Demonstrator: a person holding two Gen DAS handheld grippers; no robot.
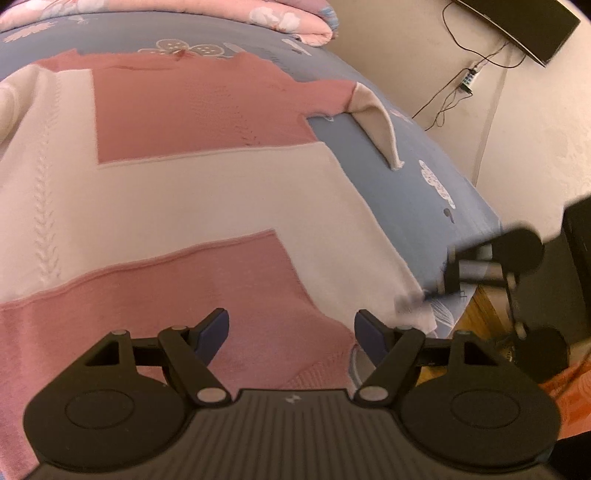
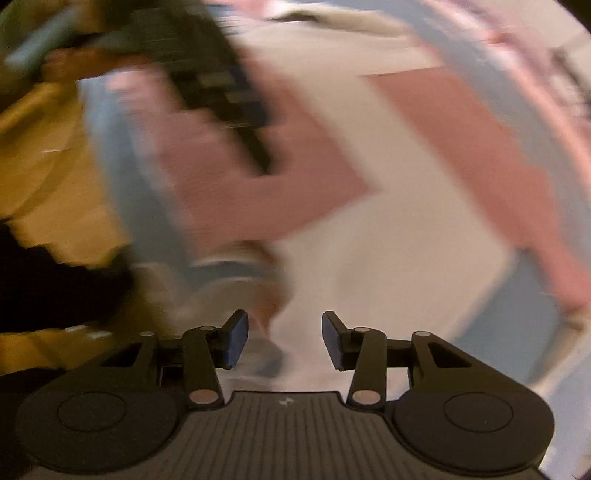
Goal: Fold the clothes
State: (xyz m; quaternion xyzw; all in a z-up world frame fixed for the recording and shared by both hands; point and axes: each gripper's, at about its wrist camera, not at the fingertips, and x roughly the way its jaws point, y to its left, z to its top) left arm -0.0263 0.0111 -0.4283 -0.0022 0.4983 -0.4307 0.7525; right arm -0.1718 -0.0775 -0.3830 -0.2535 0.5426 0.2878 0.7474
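Observation:
A pink and cream block-patterned knit sweater (image 1: 192, 192) lies spread flat on a blue bed. One sleeve (image 1: 376, 122) sticks out at the far right. My left gripper (image 1: 291, 336) is open and empty, hovering over the sweater's near pink hem. My right gripper (image 1: 439, 284) shows blurred at the sweater's right hem corner. In the blurred right wrist view the right gripper (image 2: 284, 339) is open, with cream sweater cloth (image 2: 369, 258) below and between the fingers. The other gripper (image 2: 221, 92) appears as a dark blur at upper left.
The blue floral bedsheet (image 1: 424, 192) covers the bed. A folded pink quilt (image 1: 221, 14) lies at the far edge. A wall with a cable and socket (image 1: 469, 77) stands to the right. Wooden floor (image 2: 48, 192) lies beside the bed.

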